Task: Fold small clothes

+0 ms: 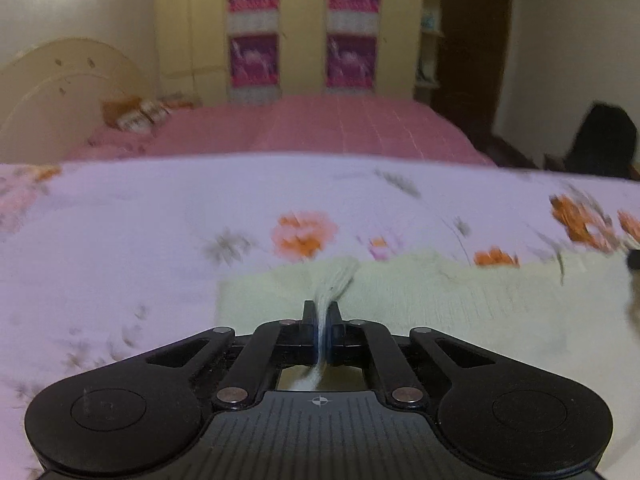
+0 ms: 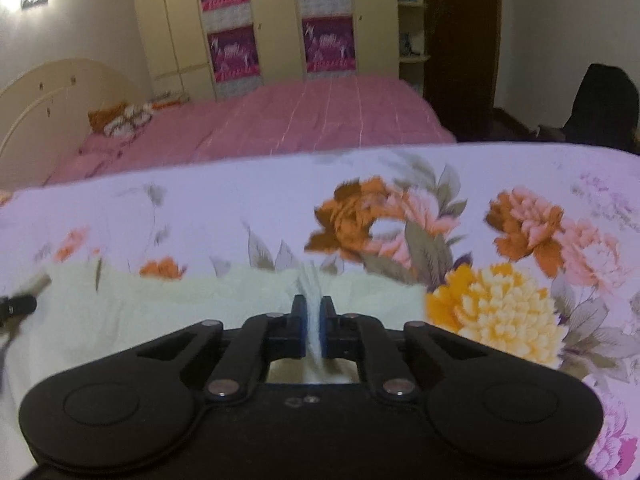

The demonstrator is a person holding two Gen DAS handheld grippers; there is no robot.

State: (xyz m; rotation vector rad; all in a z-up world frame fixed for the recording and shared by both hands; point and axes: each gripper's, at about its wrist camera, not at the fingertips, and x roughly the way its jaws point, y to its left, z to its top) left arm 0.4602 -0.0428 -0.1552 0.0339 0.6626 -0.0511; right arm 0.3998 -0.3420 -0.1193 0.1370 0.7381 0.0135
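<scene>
A pale green small garment (image 1: 440, 296) lies on a floral sheet (image 1: 120, 240). My left gripper (image 1: 321, 308) is shut on a pinched fold of the garment near its left end; the cloth runs up between the pads. In the right wrist view the same garment (image 2: 160, 300) spreads left, and my right gripper (image 2: 313, 304) is shut on a pinched fold near its right end. The tip of the left gripper (image 2: 18, 305) shows at the left edge of the right wrist view. Both views are blurred.
The floral sheet (image 2: 520, 240) covers the work surface, with its far edge ahead. Beyond it is a bed with a pink cover (image 1: 320, 128), a cream headboard (image 1: 60, 88), a wardrobe (image 1: 304, 28) and a dark chair (image 1: 604, 144).
</scene>
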